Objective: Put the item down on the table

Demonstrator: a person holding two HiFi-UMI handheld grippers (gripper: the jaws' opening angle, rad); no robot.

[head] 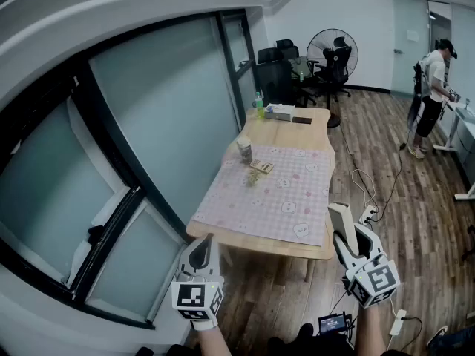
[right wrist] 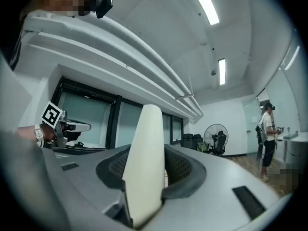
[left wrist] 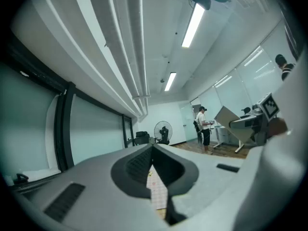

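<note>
At your right, short of the table's (head: 308, 130) near corner, the right gripper (head: 350, 237) points level toward the table. Its fingers pinch the item (head: 338, 215), a pale cream, flat, round-tipped piece. Your right gripper view shows it standing upright between the pads and reaching well past them. The item is off the table, held above the wood floor (head: 386, 162) and just beside the near edge of the pink cloth (head: 274, 199).

Your left gripper (head: 201, 242) hangs level by the table's near left corner, close to the glass wall (head: 171, 117). Its fingers are pressed together at the tips with nothing between them. Through a narrow gap below the tips you can see a sliver of the cloth.

On the cloth a cup (head: 244, 150) stands upright toward the far left side, with a small flat thing (head: 260, 167) just beside it. At the table's bare far end stand a green bottle (head: 259, 104), a box (head: 280, 112) and a dark flat thing (head: 301, 120). Beyond the table are black chairs (head: 276, 71) and a fan (head: 332, 50). A person (head: 434, 87) stands at a desk on the far right, well apart from you.
</note>
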